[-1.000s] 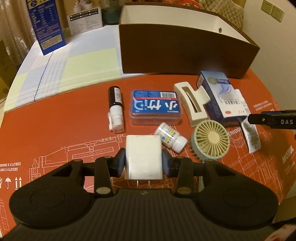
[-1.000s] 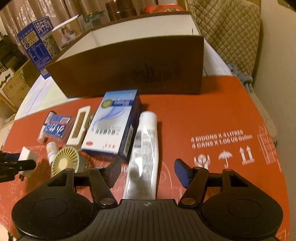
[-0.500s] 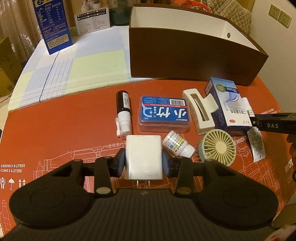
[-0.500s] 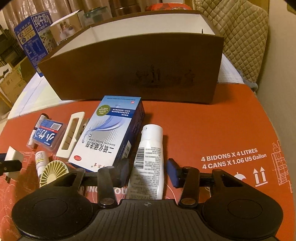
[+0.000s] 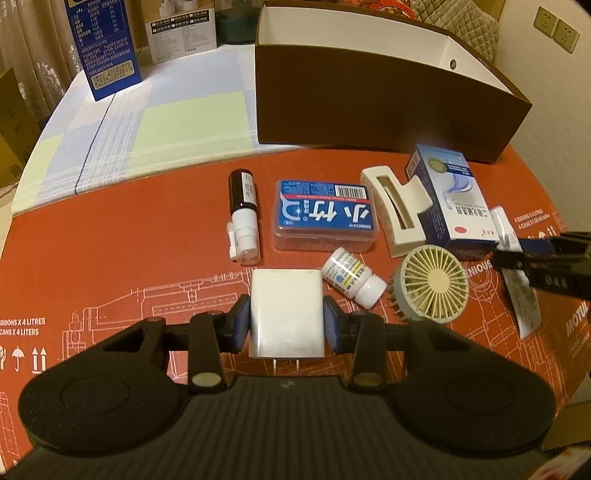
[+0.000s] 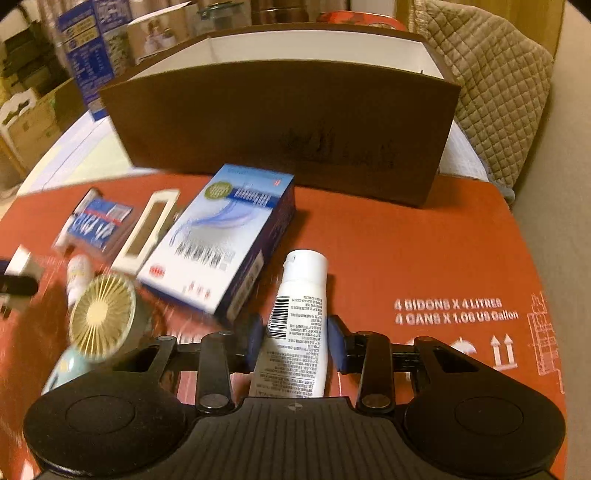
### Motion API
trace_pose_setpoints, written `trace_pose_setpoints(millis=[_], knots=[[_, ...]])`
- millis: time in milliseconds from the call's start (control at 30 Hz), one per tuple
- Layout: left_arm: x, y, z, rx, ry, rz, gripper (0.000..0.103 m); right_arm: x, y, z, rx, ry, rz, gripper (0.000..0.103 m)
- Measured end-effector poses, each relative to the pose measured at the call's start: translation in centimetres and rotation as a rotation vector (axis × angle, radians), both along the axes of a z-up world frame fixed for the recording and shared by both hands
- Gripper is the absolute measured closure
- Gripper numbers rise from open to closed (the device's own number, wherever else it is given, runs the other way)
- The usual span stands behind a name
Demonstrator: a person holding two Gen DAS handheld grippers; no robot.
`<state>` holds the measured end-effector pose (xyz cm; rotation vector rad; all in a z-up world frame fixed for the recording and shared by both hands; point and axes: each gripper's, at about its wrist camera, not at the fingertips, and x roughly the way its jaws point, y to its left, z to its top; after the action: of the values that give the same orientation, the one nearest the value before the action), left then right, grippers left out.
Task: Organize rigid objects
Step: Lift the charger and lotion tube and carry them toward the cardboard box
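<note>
My left gripper (image 5: 287, 322) is shut on a white plug adapter (image 5: 286, 312), its prongs pointing back at the camera, held just above the red mat. My right gripper (image 6: 296, 339) is shut on a white tube (image 6: 297, 321) that lies on the mat; it also shows at the right edge of the left wrist view (image 5: 546, 264). On the mat lie a dark spray bottle (image 5: 242, 218), a blue floss case (image 5: 325, 216), a cream hair clip (image 5: 397, 210), a blue-and-white carton (image 5: 452, 199), a small pill bottle (image 5: 352, 282) and a mini fan (image 5: 434, 284).
A large brown open box (image 5: 376, 92) with a white inside stands behind the objects, also in the right wrist view (image 6: 288, 129). A checked cloth (image 5: 147, 129) covers the far left. A tall blue carton (image 5: 105, 44) and white box (image 5: 183, 27) stand beyond. A quilted chair (image 6: 495, 92) is right.
My right gripper has moved forward over the white tube and closed its jaws onto it. My left gripper has kept hold of the plug adapter and drifted slightly left and back.
</note>
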<state>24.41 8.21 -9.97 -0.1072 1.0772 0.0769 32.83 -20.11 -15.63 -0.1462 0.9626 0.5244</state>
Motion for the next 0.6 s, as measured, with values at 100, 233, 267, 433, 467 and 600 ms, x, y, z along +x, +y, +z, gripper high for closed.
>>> trace_pose_setpoints(millis=[100, 233, 267, 433, 467, 600], knots=[[-0.3, 0.0, -0.1, -0.007, 0.005, -0.004, 0.067, -1.4, -0.9, 0.0, -0.005, 0.016, 0.033, 0.068], [-0.7, -0.2, -0.2, -0.013, 0.011, -0.011, 0.067, -3.3, -1.6, 0.1, -0.018, 0.029, 0.055, 0.068], [-0.7, -0.2, -0.2, -0.014, 0.012, -0.012, 0.067, -3.6, -1.7, 0.1, -0.021, 0.031, 0.055, 0.068], [-0.8, -0.4, -0.1, -0.015, 0.008, -0.020, 0.067, -4.1, -1.5, 0.1, -0.037, 0.029, 0.014, 0.068], [-0.9, -0.4, 0.0, -0.015, 0.006, -0.021, 0.067, -4.0, -1.3, 0.1, -0.044, 0.026, 0.004, 0.068], [-1.0, -0.5, 0.2, -0.014, 0.001, -0.023, 0.067, -3.9, -0.7, 0.0, -0.067, 0.002, -0.013, 0.068]])
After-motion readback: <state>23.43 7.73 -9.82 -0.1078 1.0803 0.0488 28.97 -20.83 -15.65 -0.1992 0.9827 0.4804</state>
